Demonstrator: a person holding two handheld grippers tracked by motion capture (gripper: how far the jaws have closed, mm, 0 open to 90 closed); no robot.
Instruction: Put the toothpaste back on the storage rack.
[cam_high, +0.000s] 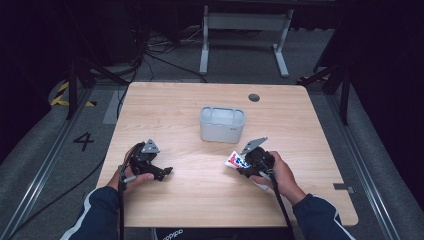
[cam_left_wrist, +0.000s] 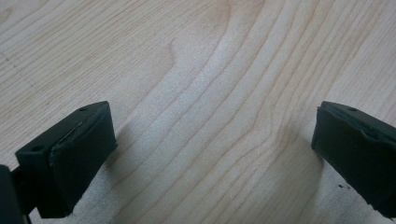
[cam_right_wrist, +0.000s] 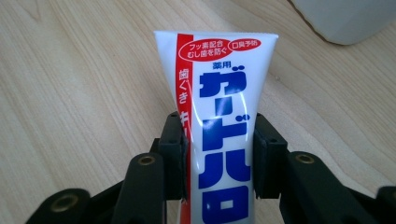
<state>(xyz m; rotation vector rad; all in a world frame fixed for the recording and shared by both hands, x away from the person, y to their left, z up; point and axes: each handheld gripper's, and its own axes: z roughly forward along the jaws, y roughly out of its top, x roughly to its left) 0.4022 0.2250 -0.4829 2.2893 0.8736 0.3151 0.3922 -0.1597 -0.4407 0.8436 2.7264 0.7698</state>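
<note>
On the near right of the wooden table (cam_high: 200, 100), your right gripper (cam_high: 243, 166) has its jaws clamped on a toothpaste tube (cam_high: 236, 160). Right gripper view: the pads press both long sides of the tube (cam_right_wrist: 224, 121), squeezing it about midway along what can be seen; its flat crimped end points away from you, beyond the jaw tips. Tube is white with a red stripe down one side and large blue lettering. It lies low over the tabletop; whether it rests on the wood or is lifted clear, you cannot tell from these views.

High view: the tube's crimped end sticks out to the left of your right gripper, toward the table's middle. A grey, open-topped container (cam_high: 222, 123) stands farther off, near the centre of the table, a short way beyond the tube and apart from it. Its lower corner shows at the top right of the right gripper view (cam_right_wrist: 345, 21).

Near left: your left gripper (cam_high: 162, 172) sits low at the tabletop, jaws spread wide with nothing between them. Left gripper view: bare wood grain between the two black pads (cam_left_wrist: 79, 158).

Your two grippers are well apart, with the container beyond and between them.
</note>
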